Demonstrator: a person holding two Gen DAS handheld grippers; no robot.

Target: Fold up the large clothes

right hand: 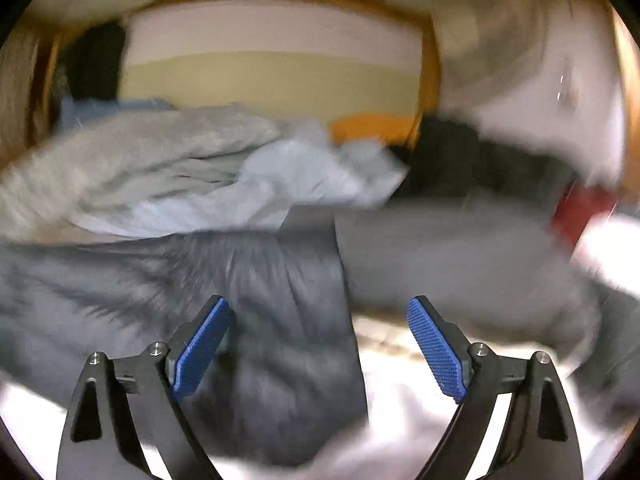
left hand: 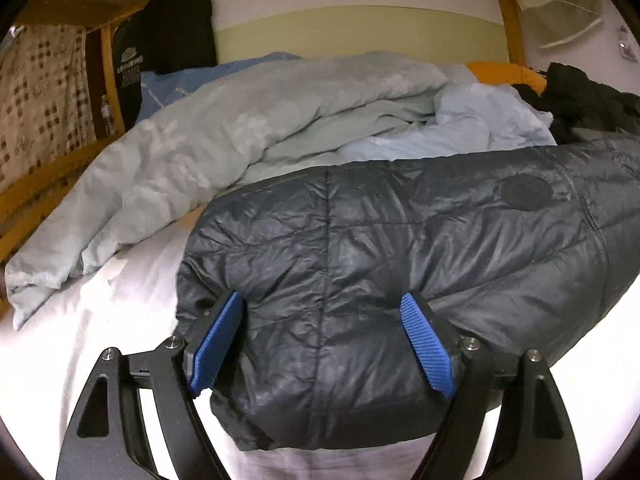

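Jacket (left hand: pixel 400 280), dark quilted, lies on white sheet (left hand: pixel 80 340), one end bulging between left gripper (left hand: pixel 322 344) pads; jaws wide, pads not pressing, nothing held. Right gripper (right hand: pixel 320 352) likewise wide open over jacket (right hand: pixel 280 340), view blurred, nothing gripped. Pale duvet (left hand: pixel 240 128) bunched at 11 o'clock from jacket; dark clothes (left hand: pixel 580 100) at 2 o'clock.
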